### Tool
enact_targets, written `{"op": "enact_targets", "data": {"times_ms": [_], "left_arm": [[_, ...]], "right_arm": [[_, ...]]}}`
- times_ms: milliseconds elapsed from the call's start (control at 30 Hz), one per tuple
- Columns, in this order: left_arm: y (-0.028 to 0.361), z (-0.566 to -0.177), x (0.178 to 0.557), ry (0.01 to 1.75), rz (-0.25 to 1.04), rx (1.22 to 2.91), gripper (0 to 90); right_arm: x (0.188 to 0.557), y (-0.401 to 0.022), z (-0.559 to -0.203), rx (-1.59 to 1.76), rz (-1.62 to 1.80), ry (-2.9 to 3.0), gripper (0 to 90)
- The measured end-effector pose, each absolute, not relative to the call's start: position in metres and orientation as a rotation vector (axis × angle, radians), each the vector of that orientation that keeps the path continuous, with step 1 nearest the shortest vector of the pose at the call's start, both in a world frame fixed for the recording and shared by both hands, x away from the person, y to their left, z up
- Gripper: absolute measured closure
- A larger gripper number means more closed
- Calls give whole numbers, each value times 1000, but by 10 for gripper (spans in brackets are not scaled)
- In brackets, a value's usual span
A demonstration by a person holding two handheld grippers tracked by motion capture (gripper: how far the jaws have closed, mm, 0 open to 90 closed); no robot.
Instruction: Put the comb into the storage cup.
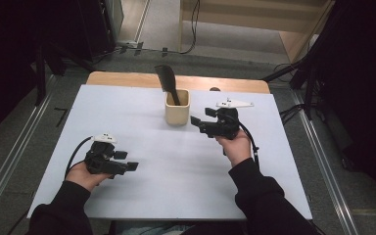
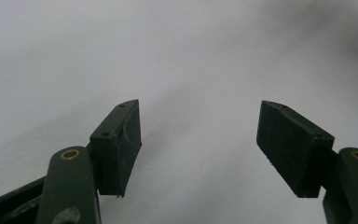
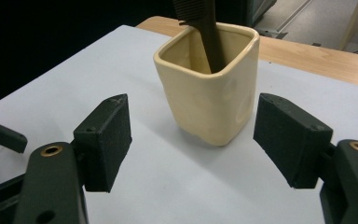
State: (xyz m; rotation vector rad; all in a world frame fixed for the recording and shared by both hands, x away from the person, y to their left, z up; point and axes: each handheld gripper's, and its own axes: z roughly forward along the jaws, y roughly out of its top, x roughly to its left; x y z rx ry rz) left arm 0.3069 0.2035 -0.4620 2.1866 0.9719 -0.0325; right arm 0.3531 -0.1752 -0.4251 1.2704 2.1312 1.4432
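Observation:
A cream square cup (image 1: 176, 113) stands at the back middle of the white table (image 1: 127, 117), with a black comb (image 1: 166, 81) leaning upright in it. My right gripper (image 1: 200, 117) sits just right of the cup and points at it, jaws open and empty. In the right gripper view the cup (image 3: 209, 98) stands a little beyond the gap between the open jaws of the right gripper (image 3: 193, 140), not touching them, and the comb (image 3: 205, 28) rises from it. My left gripper (image 1: 126, 160) rests at the front left, open. The left gripper (image 2: 200, 144) has nothing but bare white table between its jaws.
A strip of wooden tabletop (image 1: 127, 78) shows behind the white sheet. Dark stands (image 1: 44, 63) and cables (image 1: 293, 112) flank the table on the floor. The tip of the other gripper (image 3: 2, 133) shows at the left edge of the right gripper view.

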Motion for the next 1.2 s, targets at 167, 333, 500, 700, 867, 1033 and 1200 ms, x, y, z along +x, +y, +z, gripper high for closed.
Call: {"op": "enact_targets", "data": {"times_ms": [167,333,500,700,867,1033,1200], "left_arm": [[204,-462,307,970,-26,2185,314],[204,-462,307,969,-28,2185,313],[204,-462,307,963,-31,2183,313],[204,-462,307,960,-35,2183,313],[204,-462,307,959,-32,2182,314],[204,-461,307,955,-34,2182,313],[204,-461,307,952,-38,2182,313]], "right_arm": [[346,-174,-430,1243,1429,2145,258],[340,-175,-437,1241,1434,2165,258],[334,-179,-440,1231,1448,2159,258],[326,-186,-442,1202,1448,2166,258],[320,-190,-445,1187,1439,2177,258],[315,-193,-449,1169,1423,2190,257],[311,-196,-451,1155,1415,2200,257]]}}
